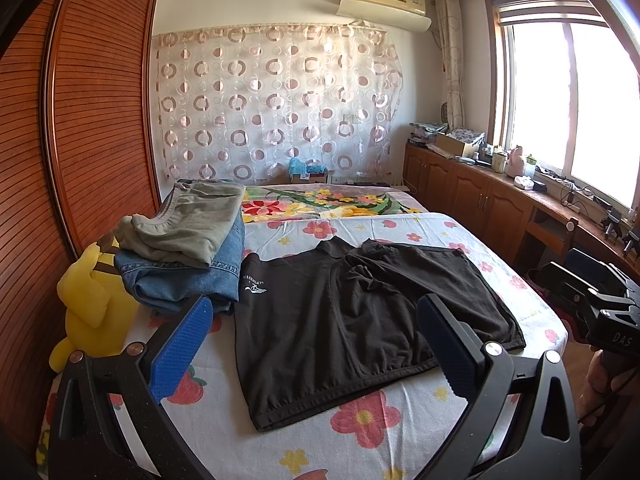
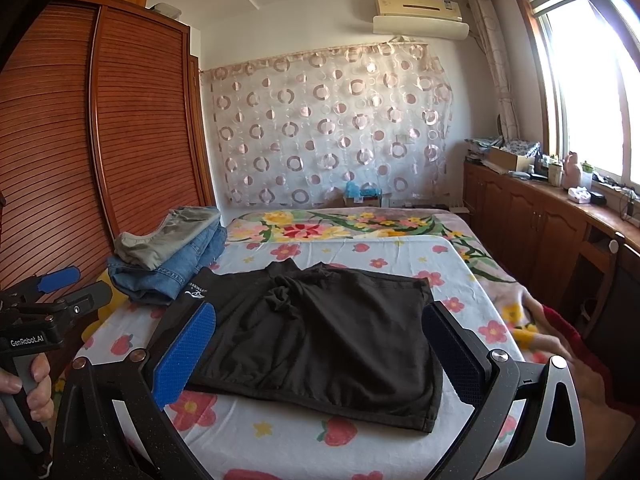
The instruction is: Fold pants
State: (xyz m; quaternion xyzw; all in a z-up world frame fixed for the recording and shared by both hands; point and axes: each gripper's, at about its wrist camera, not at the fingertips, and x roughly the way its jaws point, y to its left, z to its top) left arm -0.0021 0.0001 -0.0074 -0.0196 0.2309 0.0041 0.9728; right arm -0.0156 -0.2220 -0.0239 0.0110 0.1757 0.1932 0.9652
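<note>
Black shorts (image 1: pixel 352 320) with a small white logo lie flat on the flowered bed sheet (image 1: pixel 360 432), waistband bunched at the far side. They also show in the right wrist view (image 2: pixel 320 336). My left gripper (image 1: pixel 316 344) is open and empty, hovering above the near edge of the shorts. My right gripper (image 2: pixel 320 356) is open and empty, also above the near part of the shorts. The right gripper's body shows at the right of the left wrist view (image 1: pixel 592 300); the left gripper's body shows at the left of the right wrist view (image 2: pixel 48 300).
A stack of folded clothes, grey-green on blue denim (image 1: pixel 188 248), sits at the bed's left side, beside a yellow plush toy (image 1: pixel 92 304). A wooden wardrobe (image 1: pixel 80 120) stands left. Wooden cabinets (image 1: pixel 480 196) with clutter run under the window on the right.
</note>
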